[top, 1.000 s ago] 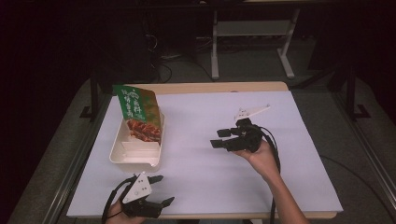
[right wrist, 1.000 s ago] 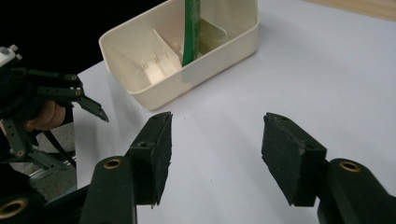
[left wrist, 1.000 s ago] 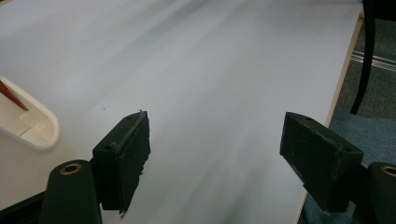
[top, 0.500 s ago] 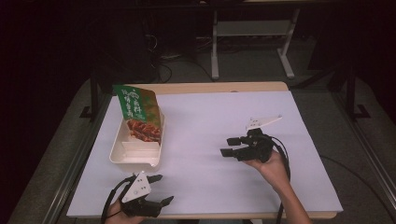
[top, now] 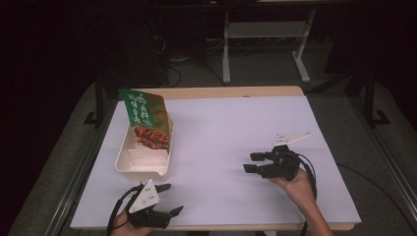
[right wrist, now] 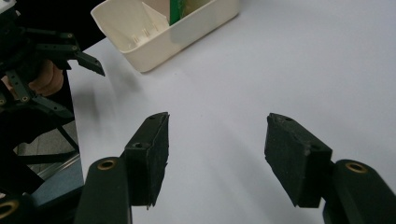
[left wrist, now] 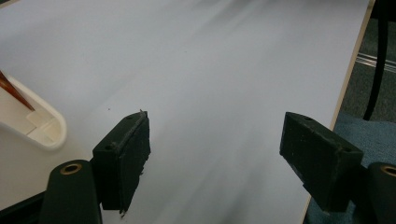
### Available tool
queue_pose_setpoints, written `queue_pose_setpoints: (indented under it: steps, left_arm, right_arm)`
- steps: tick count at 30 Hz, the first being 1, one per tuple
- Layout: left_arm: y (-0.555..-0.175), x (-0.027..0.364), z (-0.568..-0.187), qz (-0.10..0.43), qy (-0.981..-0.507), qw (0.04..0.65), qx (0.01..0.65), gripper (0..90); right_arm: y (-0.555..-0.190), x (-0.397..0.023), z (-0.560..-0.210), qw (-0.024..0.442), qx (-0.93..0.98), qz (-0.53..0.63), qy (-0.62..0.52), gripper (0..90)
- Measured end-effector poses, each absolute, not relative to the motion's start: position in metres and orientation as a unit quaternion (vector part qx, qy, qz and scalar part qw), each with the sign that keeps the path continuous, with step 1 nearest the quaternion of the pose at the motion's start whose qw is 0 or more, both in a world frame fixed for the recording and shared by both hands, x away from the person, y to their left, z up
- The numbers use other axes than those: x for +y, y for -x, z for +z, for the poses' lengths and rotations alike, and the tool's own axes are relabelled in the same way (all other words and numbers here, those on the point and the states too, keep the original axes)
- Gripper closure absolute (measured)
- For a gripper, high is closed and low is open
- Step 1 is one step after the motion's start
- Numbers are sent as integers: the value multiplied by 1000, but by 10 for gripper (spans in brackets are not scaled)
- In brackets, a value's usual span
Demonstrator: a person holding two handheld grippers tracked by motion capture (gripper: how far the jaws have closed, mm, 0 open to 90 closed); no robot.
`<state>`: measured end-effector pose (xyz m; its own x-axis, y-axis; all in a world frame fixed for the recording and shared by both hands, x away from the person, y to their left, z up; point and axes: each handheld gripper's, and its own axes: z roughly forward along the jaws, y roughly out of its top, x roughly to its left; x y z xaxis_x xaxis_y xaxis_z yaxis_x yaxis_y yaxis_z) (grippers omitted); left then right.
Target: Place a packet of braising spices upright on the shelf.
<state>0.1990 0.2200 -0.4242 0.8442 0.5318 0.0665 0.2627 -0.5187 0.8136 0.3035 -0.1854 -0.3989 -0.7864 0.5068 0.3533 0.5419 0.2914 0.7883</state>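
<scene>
Down at the near edge of the white-covered bench [top: 216, 142], the left gripper [top: 167, 199] is sitting in the person's left hand [top: 125, 227] with its fingers [left wrist: 123, 161] spread wide and nothing lying between them. Its grey three-cornered plate is facing up and its cable is looping down beside the hand. Just beyond and slightly to the left of those fingers, a cream plastic tray [top: 129, 164] is resting on the bench; in the left gripper view its rounded corner [left wrist: 49, 133] is showing off to the left of the left finger, apart from it. A green food packet [top: 145, 115] printed with a picture of browned meat is standing tilted in the far end of the tray, leaning against its wall, while the near compartment is lying bare.

Over on the other side, the right gripper [top: 253, 162] is being held in the person's right hand [top: 295, 184], well apart from the tray, with its fingers [right wrist: 149, 156] pointing across the bench toward the left gripper. These fingers are also standing wide apart, gripping nothing, and only the white bench cover is showing between them. In the right gripper view the tray [right wrist: 187, 35] is lying ahead of the fingers and somewhat to the left, with the green packet [right wrist: 180, 9] poking up inside it, and the left gripper [right wrist: 81, 58] is showing farther left.
</scene>
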Motion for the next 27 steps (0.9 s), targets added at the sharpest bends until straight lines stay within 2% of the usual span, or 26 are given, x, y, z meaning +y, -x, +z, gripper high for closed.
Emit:
queue_pose_setpoints:
  steps: [20,27]
  left_arm:
    - [-199,218,-424,157,-854,435,238,237]
    - [-197,216,-426,156,-855,435,235,236]
  right_arm:
    - [-272,-213,-425,11,-796,-499,342,353]
    - [-245,-221,-437,-12,-791,-500,352,310]
